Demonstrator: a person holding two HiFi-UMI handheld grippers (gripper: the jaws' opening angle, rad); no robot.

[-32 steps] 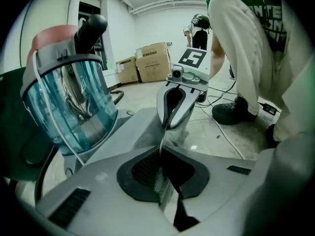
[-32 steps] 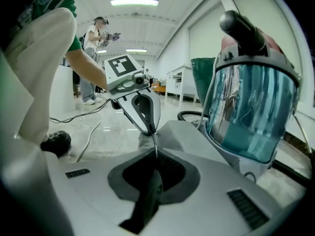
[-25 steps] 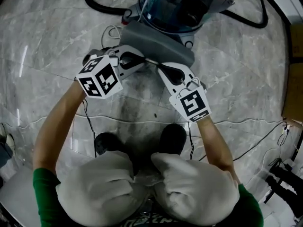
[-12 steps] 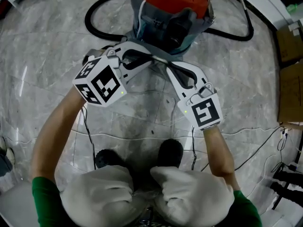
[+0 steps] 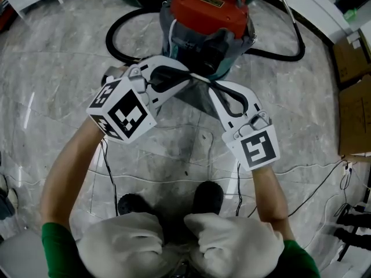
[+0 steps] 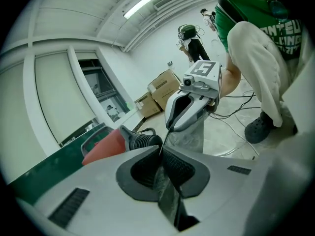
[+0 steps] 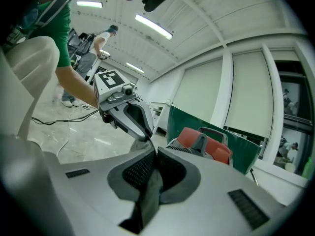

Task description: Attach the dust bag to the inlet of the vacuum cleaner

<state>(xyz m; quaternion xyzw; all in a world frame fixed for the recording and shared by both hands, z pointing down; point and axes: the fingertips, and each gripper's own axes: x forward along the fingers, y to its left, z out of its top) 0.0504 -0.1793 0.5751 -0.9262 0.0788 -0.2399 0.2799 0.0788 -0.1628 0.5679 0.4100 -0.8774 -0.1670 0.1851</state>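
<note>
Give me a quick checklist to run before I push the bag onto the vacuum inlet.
1. Left gripper shut on the bag: ok, fabric sits pinched between its pads.
2. Right gripper shut on the bag: ok, same there.
3. Bag edge held taut between the two grippers: ok.
4. Bag in front of the vacuum: ok.
5. Bag opening lined up with the inlet: cannot tell, neither can be made out.
6. Floor by your feet free of snags: not ok, a cable runs beside the shoes.
</note>
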